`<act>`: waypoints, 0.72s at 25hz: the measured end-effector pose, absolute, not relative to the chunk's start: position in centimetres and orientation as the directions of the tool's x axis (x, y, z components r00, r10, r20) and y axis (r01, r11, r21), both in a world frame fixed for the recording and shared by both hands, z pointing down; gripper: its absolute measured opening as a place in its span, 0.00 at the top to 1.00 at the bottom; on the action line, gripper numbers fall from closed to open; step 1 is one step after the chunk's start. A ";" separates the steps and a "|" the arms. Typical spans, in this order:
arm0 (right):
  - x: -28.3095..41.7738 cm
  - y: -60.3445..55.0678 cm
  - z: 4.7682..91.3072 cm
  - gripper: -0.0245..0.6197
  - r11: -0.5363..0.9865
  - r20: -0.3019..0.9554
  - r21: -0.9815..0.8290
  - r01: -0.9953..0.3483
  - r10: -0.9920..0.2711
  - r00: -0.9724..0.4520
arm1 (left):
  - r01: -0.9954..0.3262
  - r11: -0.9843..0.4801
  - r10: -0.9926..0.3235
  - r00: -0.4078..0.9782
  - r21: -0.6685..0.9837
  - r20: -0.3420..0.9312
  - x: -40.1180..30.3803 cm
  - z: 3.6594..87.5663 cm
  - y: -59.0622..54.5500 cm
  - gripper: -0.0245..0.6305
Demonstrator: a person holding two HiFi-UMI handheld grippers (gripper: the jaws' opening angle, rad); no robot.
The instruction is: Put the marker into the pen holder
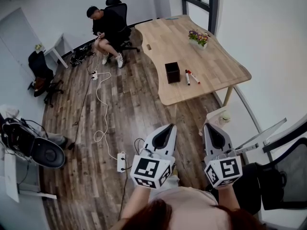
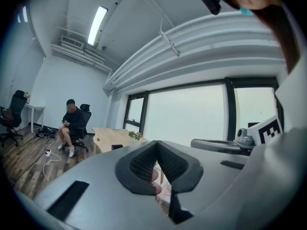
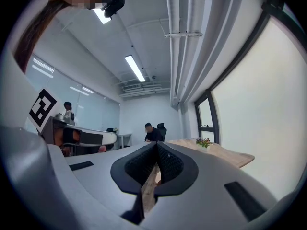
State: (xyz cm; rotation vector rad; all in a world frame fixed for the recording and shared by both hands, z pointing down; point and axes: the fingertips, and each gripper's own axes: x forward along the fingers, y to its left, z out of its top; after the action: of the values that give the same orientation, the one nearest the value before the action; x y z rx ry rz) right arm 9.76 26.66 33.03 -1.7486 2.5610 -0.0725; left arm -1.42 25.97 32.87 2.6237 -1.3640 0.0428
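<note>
A black square pen holder [image 1: 172,72] stands on the light wooden table [image 1: 211,66], far ahead of me. To its right lie two markers [image 1: 187,77] with red caps, the second marker [image 1: 194,76] just right of the first. Both grippers hang low near my body over the wooden floor, far short of the table. My left gripper [image 1: 168,127] is shut with nothing between its jaws. My right gripper [image 1: 209,127] is likewise shut and empty. In the left gripper view the left gripper [image 2: 157,145] points towards the table [image 2: 108,135]. In the right gripper view the right gripper [image 3: 157,145] is shut.
A small flower pot [image 1: 199,38] sits at the table's far end. A person [image 1: 108,28] sits in an office chair beyond the table. A white cable and power strip [image 1: 121,162] lie on the floor at my left. A black chair [image 1: 288,176] stands at my right.
</note>
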 end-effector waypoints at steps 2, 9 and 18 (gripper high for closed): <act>9.6 25.9 33.1 0.96 0.356 0.003 -0.058 -0.933 -0.934 -0.357 | -0.811 -0.565 -0.806 0.582 0.153 0.107 -1.6 32.9 25.2 0.96; 9.2 23.5 33.4 0.96 0.329 0.026 -0.070 -0.942 -0.943 -0.332 | -0.796 -0.584 -0.792 0.602 0.160 0.103 -2.0 33.0 22.6 0.96; 7.8 20.7 33.7 0.96 0.320 0.002 -0.077 -0.944 -0.947 -0.321 | -0.777 -0.609 -0.769 0.627 0.156 0.121 -3.2 34.0 19.8 0.96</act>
State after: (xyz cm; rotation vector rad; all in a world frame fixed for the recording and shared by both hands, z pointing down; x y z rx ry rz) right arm 7.80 20.68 33.67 -1.8050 2.5167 -0.0983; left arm -3.20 19.79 34.01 2.6560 -1.2769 0.0617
